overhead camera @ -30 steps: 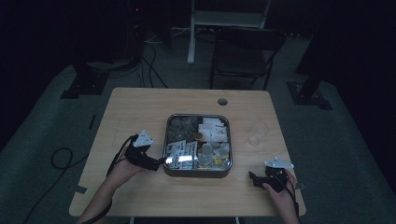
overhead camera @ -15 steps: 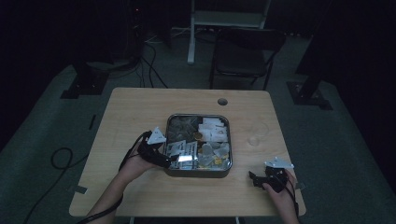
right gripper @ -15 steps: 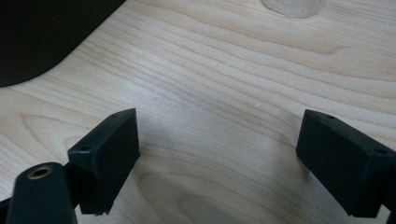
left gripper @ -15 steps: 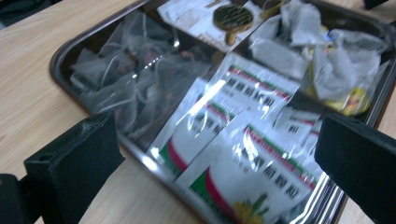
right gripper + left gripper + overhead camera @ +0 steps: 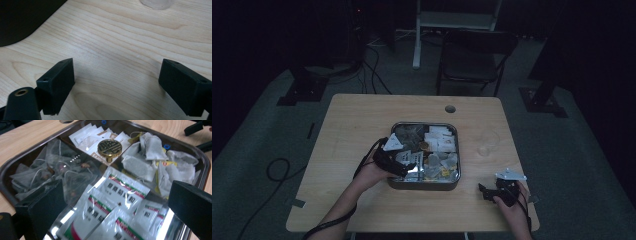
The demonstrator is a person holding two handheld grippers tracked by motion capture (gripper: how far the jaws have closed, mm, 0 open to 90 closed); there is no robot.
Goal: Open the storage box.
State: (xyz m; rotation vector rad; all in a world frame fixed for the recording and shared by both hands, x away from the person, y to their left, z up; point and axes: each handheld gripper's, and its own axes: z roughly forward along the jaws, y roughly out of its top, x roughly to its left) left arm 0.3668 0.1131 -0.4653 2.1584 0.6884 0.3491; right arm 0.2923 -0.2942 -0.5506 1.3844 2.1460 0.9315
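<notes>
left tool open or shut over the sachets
Open. In the left gripper view the left tool has its black jaws wide apart above the white sachets in the tray, nothing clamped.

The clear-wrapped white sachets (image 5: 125,195) in the near compartment of the metal tray (image 5: 30,150) carry a row of dark Chinese characters between a red and a green stripe; the print is too blurred to read character by character. The round brass knob (image 5: 109,147) at the tray's middle bears a raised ornamental sign resembling a stylised Chinese character. The yellow tags (image 5: 167,163) among the paper tea bags (image 5: 147,147) show small red marks, unreadable. The white packets (image 5: 87,137) at the far side show faint print, illegible.
</notes>
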